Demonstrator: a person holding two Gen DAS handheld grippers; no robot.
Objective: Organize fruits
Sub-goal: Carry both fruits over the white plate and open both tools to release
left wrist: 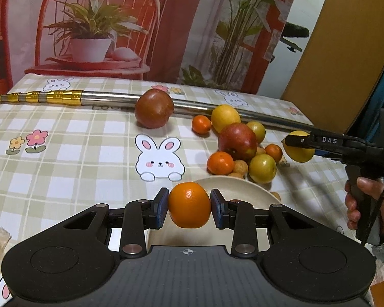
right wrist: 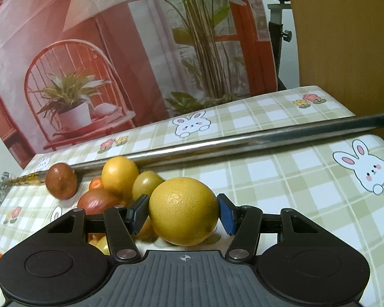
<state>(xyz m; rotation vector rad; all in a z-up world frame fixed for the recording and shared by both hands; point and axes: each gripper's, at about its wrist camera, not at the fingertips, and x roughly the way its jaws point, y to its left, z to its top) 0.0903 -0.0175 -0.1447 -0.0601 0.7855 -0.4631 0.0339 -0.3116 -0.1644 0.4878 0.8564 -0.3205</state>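
Left gripper point(left wrist: 189, 206) clamping tangerine point(left wrist: 189, 204), right gripper point(right wrist: 183, 211) clamping yellow citrus point(right wrist: 183, 211)

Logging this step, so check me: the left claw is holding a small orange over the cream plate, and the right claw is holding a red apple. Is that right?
Not quite. The right claw holds a yellow citrus fruit, not an apple, as the right wrist view shows. The left claw does hold the small orange over the cream plate.

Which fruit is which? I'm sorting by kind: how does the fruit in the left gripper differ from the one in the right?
The mandarin in the left gripper is deep orange and smaller; the right gripper holds a yellow, larger citrus fruit. Both are round, clamped between blue pads.
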